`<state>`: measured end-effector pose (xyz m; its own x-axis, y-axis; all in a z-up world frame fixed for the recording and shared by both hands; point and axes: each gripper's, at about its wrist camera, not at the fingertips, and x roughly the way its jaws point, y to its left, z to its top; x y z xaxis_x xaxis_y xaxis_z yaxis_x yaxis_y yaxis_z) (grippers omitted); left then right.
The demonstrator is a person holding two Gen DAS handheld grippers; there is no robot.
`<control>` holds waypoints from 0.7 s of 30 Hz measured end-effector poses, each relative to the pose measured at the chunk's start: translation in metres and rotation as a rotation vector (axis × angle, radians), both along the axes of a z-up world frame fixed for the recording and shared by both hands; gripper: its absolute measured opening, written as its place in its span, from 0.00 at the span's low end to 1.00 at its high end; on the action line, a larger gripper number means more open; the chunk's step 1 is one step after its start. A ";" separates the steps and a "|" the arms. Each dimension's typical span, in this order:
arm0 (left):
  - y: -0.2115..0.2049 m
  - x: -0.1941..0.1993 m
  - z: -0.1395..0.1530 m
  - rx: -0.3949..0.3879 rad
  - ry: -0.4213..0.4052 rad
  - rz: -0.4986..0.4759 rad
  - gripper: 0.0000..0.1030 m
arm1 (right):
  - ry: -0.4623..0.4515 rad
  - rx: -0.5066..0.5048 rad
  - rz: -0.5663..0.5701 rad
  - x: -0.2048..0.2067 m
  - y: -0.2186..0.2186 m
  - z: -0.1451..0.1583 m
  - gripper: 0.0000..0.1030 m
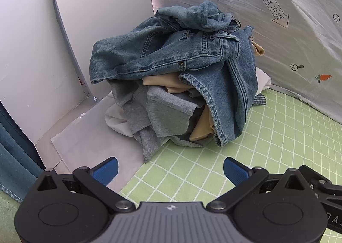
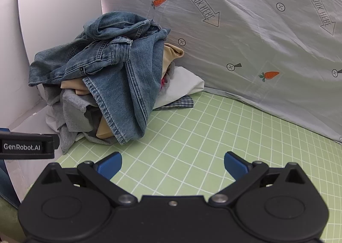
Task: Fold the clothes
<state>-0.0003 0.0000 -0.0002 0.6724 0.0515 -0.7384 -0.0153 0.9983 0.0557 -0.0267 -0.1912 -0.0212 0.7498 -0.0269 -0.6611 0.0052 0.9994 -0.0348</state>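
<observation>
A heap of clothes sits in the far left corner of the green grid mat [image 1: 267, 146] [image 2: 213, 136]. Blue denim jeans [image 1: 171, 50] [image 2: 119, 61] lie crumpled on top, one leg hanging down the front. Under them are a grey sweatshirt [image 1: 162, 114] [image 2: 72, 110], a tan garment [image 1: 203, 127] [image 2: 171, 55], white cloth [image 2: 183, 84] and a bit of checked fabric [image 2: 181, 102]. My left gripper [image 1: 171, 170] hangs open short of the heap, nothing between its blue pads. My right gripper [image 2: 173, 164] is open too, over bare mat to the right of the heap.
A grey sheet printed with carrots and arrows [image 1: 288, 29] [image 2: 256, 40] rises behind the mat. White panels [image 1: 42, 50] close off the left side, with a white sheet [image 1: 89, 136] on the floor there. Part of the left gripper's body [image 2: 25, 146] shows at the left edge of the right wrist view.
</observation>
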 end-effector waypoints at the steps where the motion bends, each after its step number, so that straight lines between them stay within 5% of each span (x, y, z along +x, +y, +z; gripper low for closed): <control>1: 0.000 0.000 0.000 0.002 0.001 0.000 1.00 | -0.001 0.000 0.000 0.000 0.000 0.000 1.00; 21: 0.003 -0.016 -0.001 0.026 -0.007 0.010 1.00 | -0.009 -0.003 -0.001 -0.005 0.008 0.003 1.00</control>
